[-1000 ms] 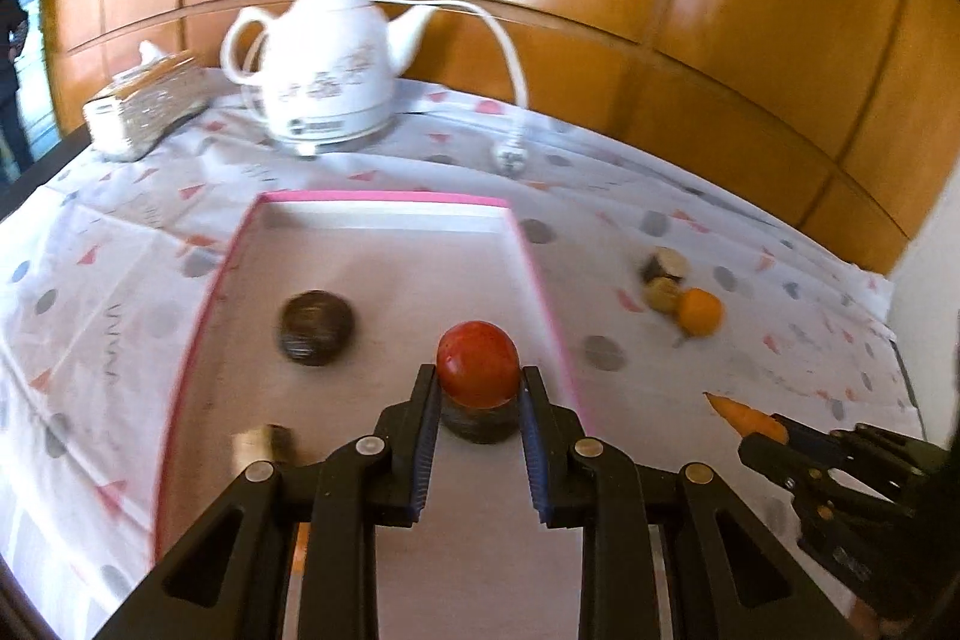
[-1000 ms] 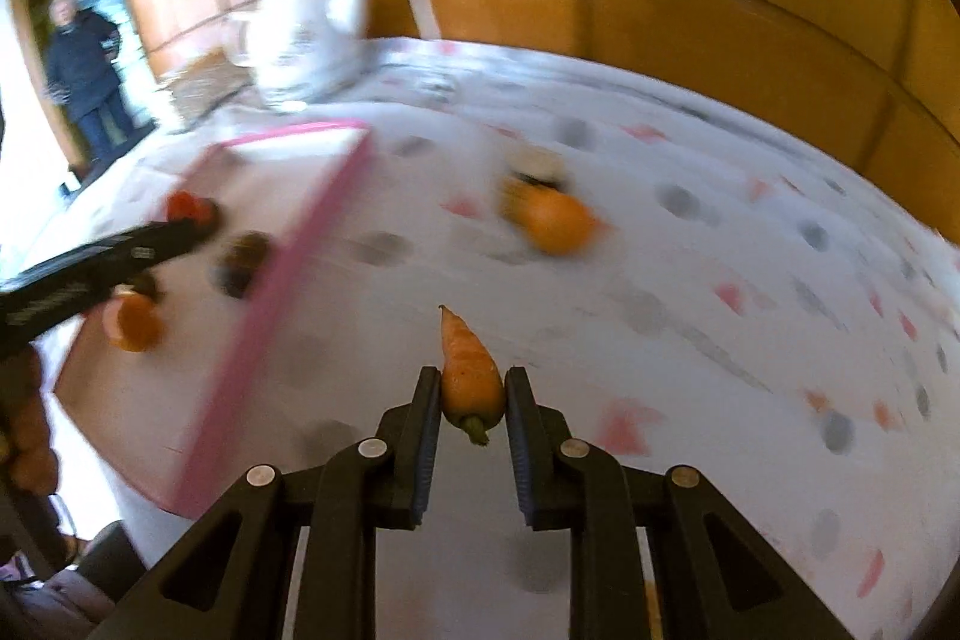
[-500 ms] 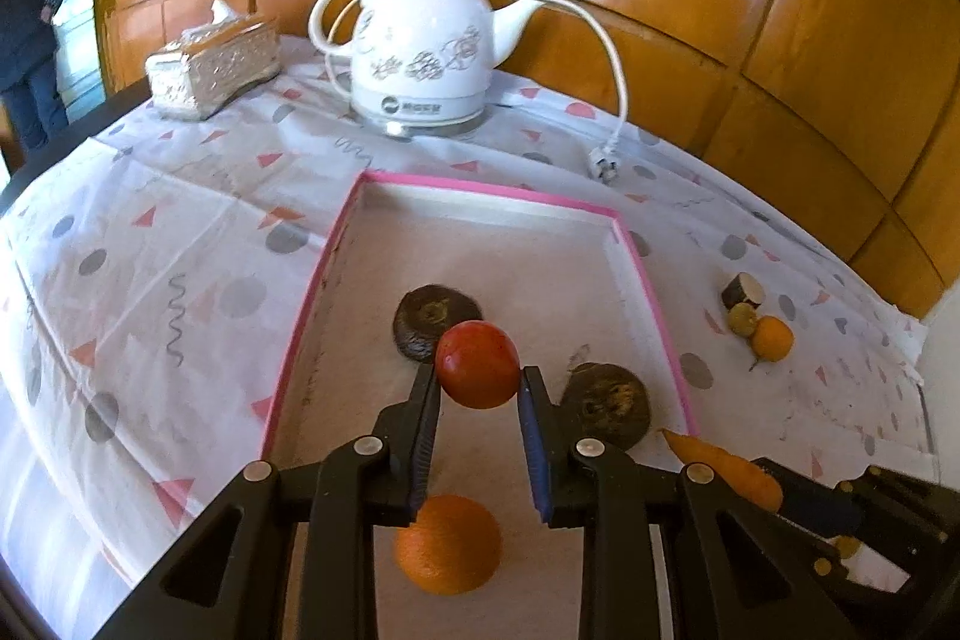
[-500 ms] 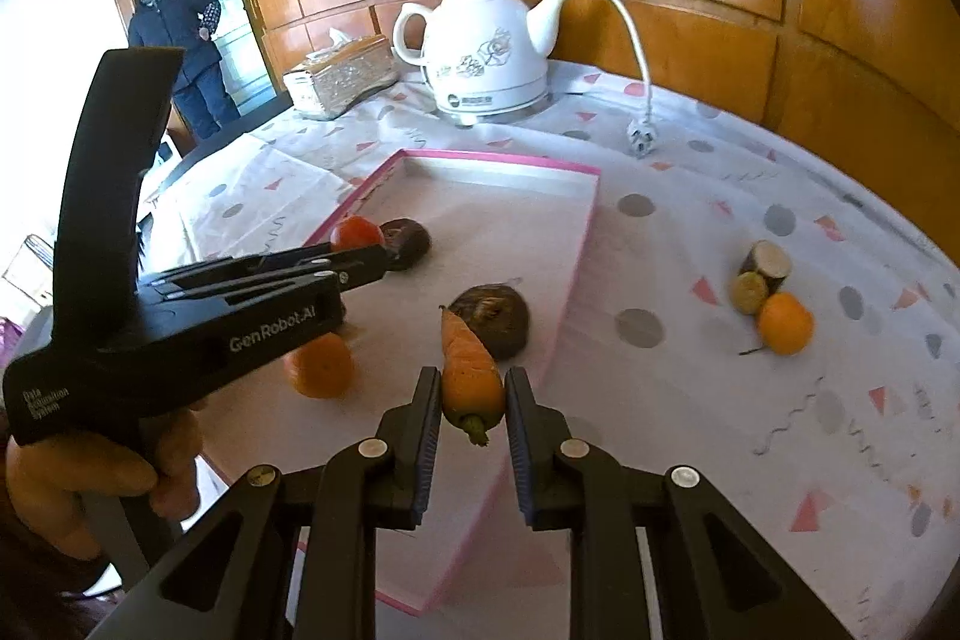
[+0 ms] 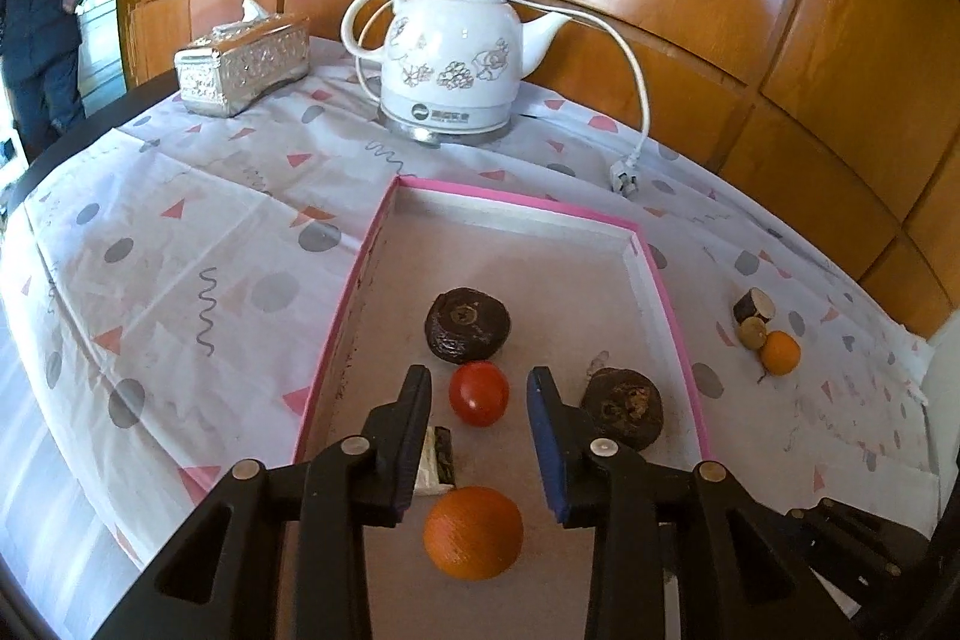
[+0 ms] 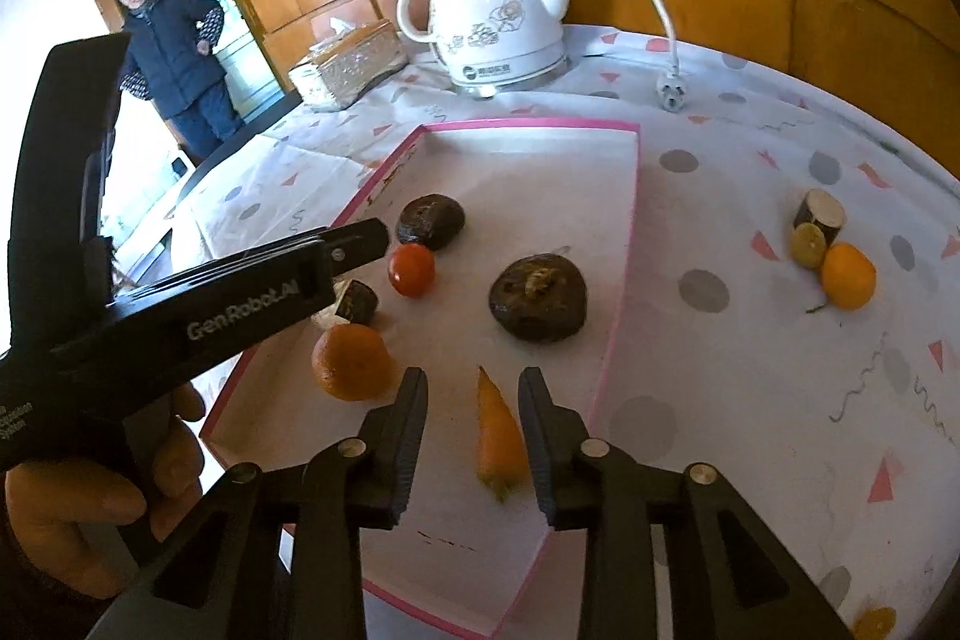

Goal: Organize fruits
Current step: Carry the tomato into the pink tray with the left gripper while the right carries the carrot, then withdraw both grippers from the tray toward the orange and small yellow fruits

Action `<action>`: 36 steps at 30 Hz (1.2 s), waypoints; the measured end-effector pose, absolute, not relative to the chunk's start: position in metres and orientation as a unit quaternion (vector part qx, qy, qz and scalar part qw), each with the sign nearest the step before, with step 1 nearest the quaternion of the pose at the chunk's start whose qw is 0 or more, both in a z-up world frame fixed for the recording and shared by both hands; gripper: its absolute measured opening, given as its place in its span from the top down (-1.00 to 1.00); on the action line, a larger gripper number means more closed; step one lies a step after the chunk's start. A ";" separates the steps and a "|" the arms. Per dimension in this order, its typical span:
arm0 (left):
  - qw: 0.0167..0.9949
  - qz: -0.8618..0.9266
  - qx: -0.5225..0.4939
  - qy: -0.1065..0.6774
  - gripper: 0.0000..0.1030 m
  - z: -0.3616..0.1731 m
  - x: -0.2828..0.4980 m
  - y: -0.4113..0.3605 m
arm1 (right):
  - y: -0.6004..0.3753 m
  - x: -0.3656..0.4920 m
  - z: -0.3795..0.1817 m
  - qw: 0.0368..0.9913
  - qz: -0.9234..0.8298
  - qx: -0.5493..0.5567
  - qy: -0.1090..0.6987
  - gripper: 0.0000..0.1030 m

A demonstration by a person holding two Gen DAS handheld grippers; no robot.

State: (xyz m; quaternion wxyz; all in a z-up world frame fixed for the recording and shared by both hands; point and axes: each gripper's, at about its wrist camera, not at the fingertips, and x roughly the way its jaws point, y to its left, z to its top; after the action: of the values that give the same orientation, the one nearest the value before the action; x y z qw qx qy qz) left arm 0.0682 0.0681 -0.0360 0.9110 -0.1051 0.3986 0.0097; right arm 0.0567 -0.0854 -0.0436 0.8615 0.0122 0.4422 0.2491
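1. My left hand-held gripper [image 5: 478,421]: jaws opening, pads clear of the red fruit [image 5: 479,394], which lies between them on the floor of the pink-rimmed tray [image 5: 678,307].
2. My right hand-held gripper [image 6: 473,421]: jaws opening; the carrot [image 6: 498,439] lies between them in the tray, close to the right pad. Contact cannot be determined.
3. Right wrist view only: my left hand [image 6: 78,514] on the gripper handle, and the carrot.
4. Both views: an orange [image 5: 473,533] nearer than the left fingertips, two dark fruits [image 5: 468,324] beyond and to the right, and loose pieces with a small orange [image 6: 848,276] on the table [image 6: 780,370], right of the tray.
5. A dark-and-white piece [image 5: 438,463] is partly hidden behind my left finger; its kind is unclear.
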 end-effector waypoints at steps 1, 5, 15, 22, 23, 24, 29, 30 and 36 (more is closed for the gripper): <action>0.912 0.007 -0.103 0.398 0.35 -0.035 0.067 0.066 | -0.088 0.056 -0.043 0.863 0.246 0.016 0.442 0.38; 0.912 0.002 -0.095 0.399 0.35 -0.034 0.066 0.059 | -0.099 0.052 -0.042 0.871 0.227 0.025 0.436 0.38; 0.917 -0.030 -0.060 0.393 0.35 -0.030 0.058 0.027 | -0.145 0.047 -0.040 0.892 0.153 0.062 0.420 0.38; 0.917 -0.059 -0.038 0.393 0.35 -0.030 0.054 0.002 | -0.185 0.045 -0.048 0.897 0.097 0.088 0.422 0.39; 0.916 -0.063 -0.035 0.394 0.35 -0.031 0.053 -0.002 | -0.190 0.045 -0.049 0.897 0.091 0.091 0.423 0.39; 0.916 -0.067 -0.033 0.395 0.35 -0.031 0.053 -0.005 | -0.197 0.044 -0.051 0.897 0.079 0.094 0.424 0.39; 0.910 -0.088 -0.018 0.404 0.35 -0.037 0.052 -0.023 | -0.228 0.037 -0.060 0.895 0.034 0.113 0.431 0.39; 0.910 -0.091 -0.015 0.404 0.35 -0.037 0.052 -0.027 | -0.235 0.036 -0.061 0.895 0.024 0.116 0.430 0.39; 0.906 -0.113 -0.004 0.407 0.35 -0.039 0.052 -0.045 | -0.261 0.031 -0.067 0.892 -0.010 0.130 0.432 0.39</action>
State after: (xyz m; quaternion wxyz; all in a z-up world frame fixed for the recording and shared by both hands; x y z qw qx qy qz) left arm 0.0519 -0.0454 -0.0389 0.9064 -0.0042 0.4070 -0.1129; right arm 0.0311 -0.2610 -0.0670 0.8922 0.1301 0.4324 -0.0099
